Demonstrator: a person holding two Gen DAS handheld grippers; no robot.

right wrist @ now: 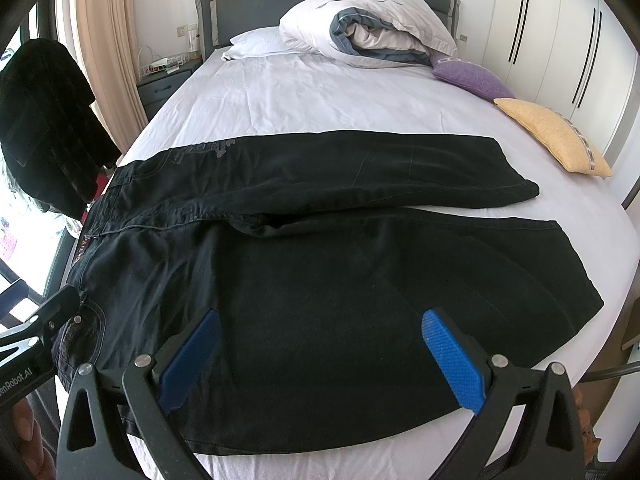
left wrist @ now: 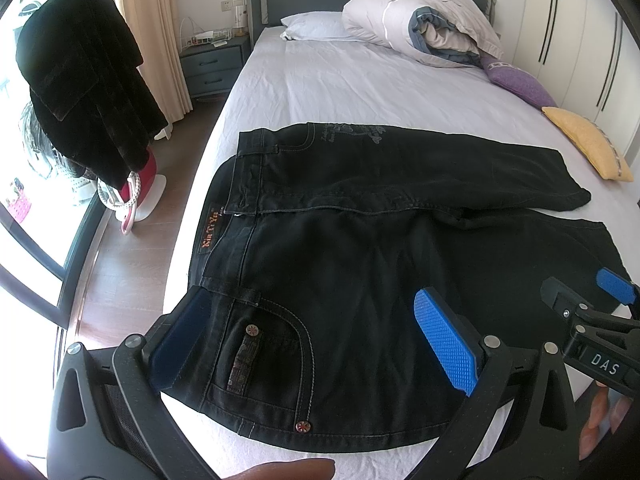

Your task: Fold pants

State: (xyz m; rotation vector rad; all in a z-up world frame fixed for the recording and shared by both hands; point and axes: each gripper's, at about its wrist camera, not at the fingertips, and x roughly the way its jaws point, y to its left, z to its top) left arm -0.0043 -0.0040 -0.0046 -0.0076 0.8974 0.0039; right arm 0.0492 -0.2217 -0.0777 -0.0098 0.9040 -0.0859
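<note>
Left wrist view: your black pants (left wrist: 360,248) lie flat across the near part of the bed, waistband toward the window side, legs running to your right.
Pants edges: the near hem line sits just inside the mattress edge; the far leg (right wrist: 360,164) is angled away from the near leg (right wrist: 400,280), a wedge of sheet showing between their cuffs.
Left gripper (left wrist: 316,340): released, jaws spread wide over the front pocket (left wrist: 264,344), holding nothing.
Right gripper (right wrist: 320,360): released too, fingers wide apart above the near thigh, nothing between them.
Bed sheet (right wrist: 312,92): bare white from the pants up to the pillows, so you have free room beyond the far leg.
Right side: yellow cushion (right wrist: 556,136) and purple cushion (right wrist: 472,76) lie at the bed's edge, near the far cuff but apart from it.
Head of bed: rolled duvet (right wrist: 368,28), well apart from the pants.
Left side: dark coat (left wrist: 84,96) hanging beside the bed, off the mattress.
</note>
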